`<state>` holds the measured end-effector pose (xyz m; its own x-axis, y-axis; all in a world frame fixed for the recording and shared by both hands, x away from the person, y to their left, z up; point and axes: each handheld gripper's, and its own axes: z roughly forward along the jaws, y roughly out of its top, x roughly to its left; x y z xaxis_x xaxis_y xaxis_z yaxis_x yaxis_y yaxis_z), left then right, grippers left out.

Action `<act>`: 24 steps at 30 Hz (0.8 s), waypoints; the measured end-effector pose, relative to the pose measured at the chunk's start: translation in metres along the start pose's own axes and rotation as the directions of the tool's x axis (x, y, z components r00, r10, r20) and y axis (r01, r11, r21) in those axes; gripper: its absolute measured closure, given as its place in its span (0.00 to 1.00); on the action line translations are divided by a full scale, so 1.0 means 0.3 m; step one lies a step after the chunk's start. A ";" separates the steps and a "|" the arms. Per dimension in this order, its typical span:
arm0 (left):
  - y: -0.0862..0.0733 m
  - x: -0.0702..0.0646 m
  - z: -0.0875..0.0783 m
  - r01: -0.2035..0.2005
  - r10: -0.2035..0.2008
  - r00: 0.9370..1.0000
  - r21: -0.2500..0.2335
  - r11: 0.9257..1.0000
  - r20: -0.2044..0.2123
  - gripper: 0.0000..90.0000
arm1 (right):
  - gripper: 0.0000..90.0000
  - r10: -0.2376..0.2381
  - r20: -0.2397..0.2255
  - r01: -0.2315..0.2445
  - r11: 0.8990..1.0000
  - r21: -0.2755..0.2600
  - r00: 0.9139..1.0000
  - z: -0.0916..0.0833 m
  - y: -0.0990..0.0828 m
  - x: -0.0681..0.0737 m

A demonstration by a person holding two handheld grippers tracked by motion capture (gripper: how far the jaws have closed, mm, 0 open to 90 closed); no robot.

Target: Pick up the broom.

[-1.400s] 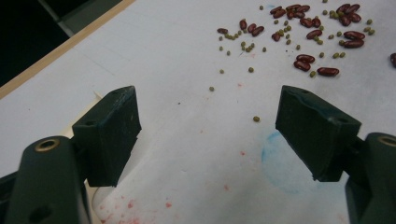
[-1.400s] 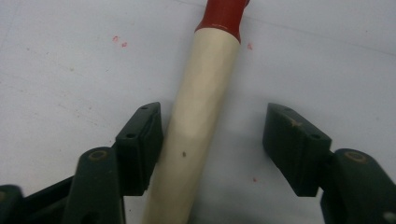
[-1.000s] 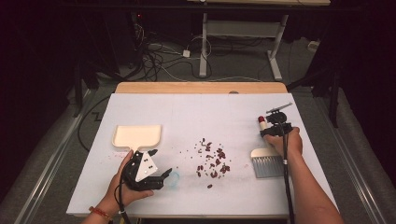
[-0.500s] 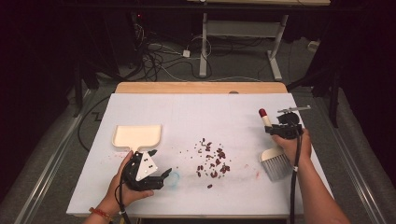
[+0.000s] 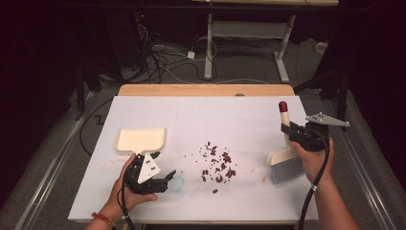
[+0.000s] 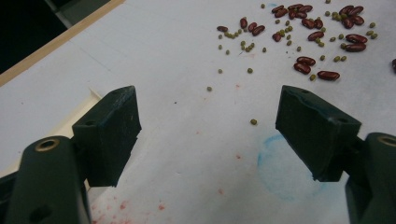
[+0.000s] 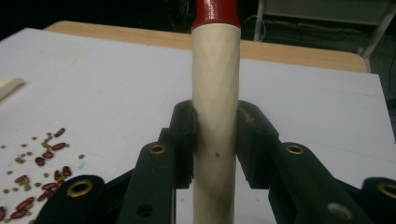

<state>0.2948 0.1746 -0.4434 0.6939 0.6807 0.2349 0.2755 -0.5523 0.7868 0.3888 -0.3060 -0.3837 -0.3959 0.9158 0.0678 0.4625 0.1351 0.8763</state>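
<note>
My right gripper [image 5: 288, 130] [image 7: 215, 135] is shut on the cream handle of a hand brush [image 5: 284, 119] [image 7: 215, 70]. The brush has a red tip and hangs near the table's right edge with its grey bristles [image 5: 287, 167] pointing down. Red and small green beans [image 5: 218, 165] [image 6: 308, 37] [image 7: 42, 158] lie scattered mid-table, to the left of the brush. A cream dustpan [image 5: 140, 140] [image 7: 9, 86] lies flat at the left. Just in front of the dustpan's handle my left gripper [image 5: 168, 178] [image 6: 205, 135] rests open, with nothing between its pads.
A white sheet [image 5: 230, 120] covers the table, and a wooden strip [image 5: 206, 89] shows at the far edge. A faint blue ring stain [image 5: 178, 182] [image 6: 285, 163] marks the sheet by the left gripper. Cables and table legs stand on the floor beyond.
My right gripper has risen and moved right with the brush, so the brush is now raised off the sheet. The left gripper, the dustpan and the beans have not moved.
</note>
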 end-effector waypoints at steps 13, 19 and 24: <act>0.001 -0.003 -0.007 -0.006 0.006 1.000 0.000 1.000 0.000 0.24 | 0.78 -0.051 -0.023 0.048 0.992 -0.121 0.998 -0.074 0.026 0.063; 0.000 0.005 -0.018 -0.011 0.011 1.000 -0.024 1.000 0.015 0.22 | 0.78 -0.060 -0.045 0.052 0.986 -0.157 0.997 -0.086 0.034 0.080; -0.005 0.014 -0.034 -0.010 0.010 1.000 -0.045 0.999 0.012 0.21 | 0.78 -0.078 -0.059 0.066 0.979 -0.195 0.995 -0.096 0.041 0.105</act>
<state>0.2905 0.1834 -0.4376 0.7045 0.6692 0.2361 0.2382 -0.5364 0.8096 0.3593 -0.2862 -0.3570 -0.4768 0.8786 0.0267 0.2717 0.1184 0.9551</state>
